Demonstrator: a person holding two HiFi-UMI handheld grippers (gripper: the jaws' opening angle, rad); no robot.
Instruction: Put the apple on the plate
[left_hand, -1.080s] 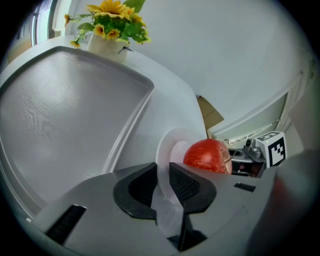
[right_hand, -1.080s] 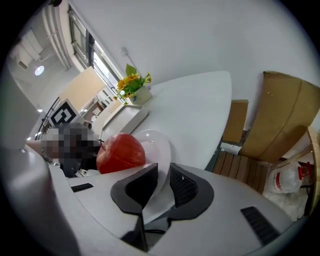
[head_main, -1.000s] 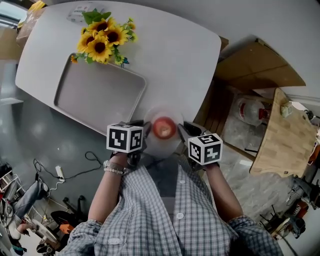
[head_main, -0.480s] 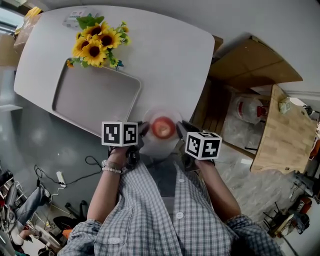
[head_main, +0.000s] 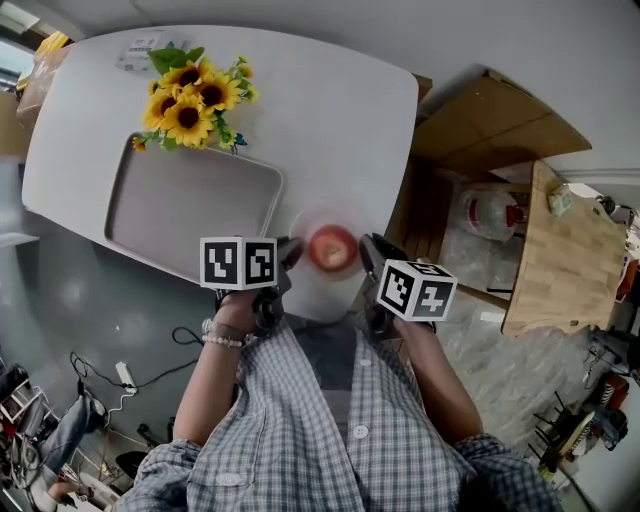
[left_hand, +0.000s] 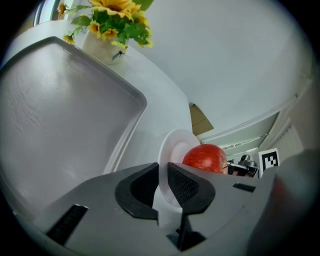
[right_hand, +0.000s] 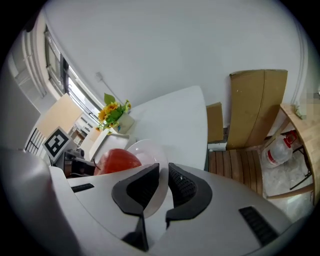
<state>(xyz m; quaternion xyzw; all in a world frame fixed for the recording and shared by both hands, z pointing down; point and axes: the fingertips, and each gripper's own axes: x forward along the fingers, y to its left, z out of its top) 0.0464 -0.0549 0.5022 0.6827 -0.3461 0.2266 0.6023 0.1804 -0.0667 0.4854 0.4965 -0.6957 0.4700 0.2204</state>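
Apple already on plate; left gripper and right gripper each clamp opposite rims of plate; placement looks done, probably only release left.

I read no text. Square black-white marker patterns on cubes of left gripper, right gripper. Packet print, table far corner, too small.

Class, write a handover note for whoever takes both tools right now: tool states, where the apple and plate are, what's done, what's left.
Left tool: shut on the plate rim.
Right tool: shut on the opposite rim.
The apple sits on the plate, held at the table near edge.
Done: apple is on the plate.
Left: likely set the plate down level, then release.
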